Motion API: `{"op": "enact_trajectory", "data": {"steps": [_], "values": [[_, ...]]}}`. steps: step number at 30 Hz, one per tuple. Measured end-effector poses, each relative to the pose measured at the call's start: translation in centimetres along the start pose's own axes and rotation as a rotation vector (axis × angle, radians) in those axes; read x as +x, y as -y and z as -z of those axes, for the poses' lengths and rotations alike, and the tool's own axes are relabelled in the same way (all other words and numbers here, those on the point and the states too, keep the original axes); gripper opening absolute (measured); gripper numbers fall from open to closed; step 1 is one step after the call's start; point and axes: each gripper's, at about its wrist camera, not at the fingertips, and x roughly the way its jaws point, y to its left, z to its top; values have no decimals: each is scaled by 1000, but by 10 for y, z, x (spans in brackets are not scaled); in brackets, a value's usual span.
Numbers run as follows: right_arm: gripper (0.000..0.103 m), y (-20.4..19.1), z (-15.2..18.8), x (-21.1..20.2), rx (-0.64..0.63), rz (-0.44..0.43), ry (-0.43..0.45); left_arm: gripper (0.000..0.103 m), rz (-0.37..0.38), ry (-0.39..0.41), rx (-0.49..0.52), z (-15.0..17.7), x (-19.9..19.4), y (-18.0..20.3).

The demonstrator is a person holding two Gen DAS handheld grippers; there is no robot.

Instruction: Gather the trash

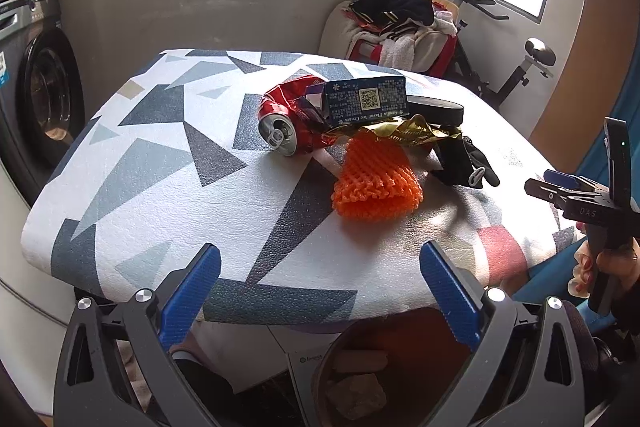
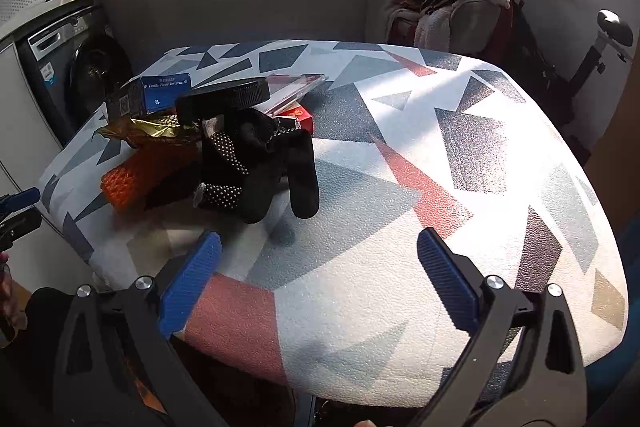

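I see a shiny metal can (image 1: 286, 123), crinkly gold foil (image 1: 404, 131), soft orange foam net (image 1: 376, 183), and a grainy matt worktop (image 1: 160, 211).

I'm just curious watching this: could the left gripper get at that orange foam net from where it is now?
Probably yes. The left gripper is open, and only bare tablecloth lies between it and the orange foam net, whose near side is uncovered.
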Motion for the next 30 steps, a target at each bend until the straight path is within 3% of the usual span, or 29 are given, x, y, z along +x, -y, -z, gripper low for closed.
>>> {"op": "enact_trajectory", "data": {"steps": [4, 7, 14, 19, 26, 30], "values": [[87, -3, -14, 8, 37, -48, 4, 97, 12, -7, 4, -1, 4, 0], [87, -13, -27, 13, 21, -89, 11, 97, 13, -3, 5, -5, 6, -2], [97, -52, -76, 37, -100, -138, 27, 97, 18, 13, -34, -18, 9, -13], [97, -71, -105, 72, -142, -151, -36, 97, 14, 20, -51, -23, 9, -19], [97, -82, -118, 102, -138, -177, -102, 97, 22, 27, -78, -28, 11, -29], [92, -81, -116, 106, -122, -247, -108, 97, 48, 24, -120, -35, 16, -33]]}}
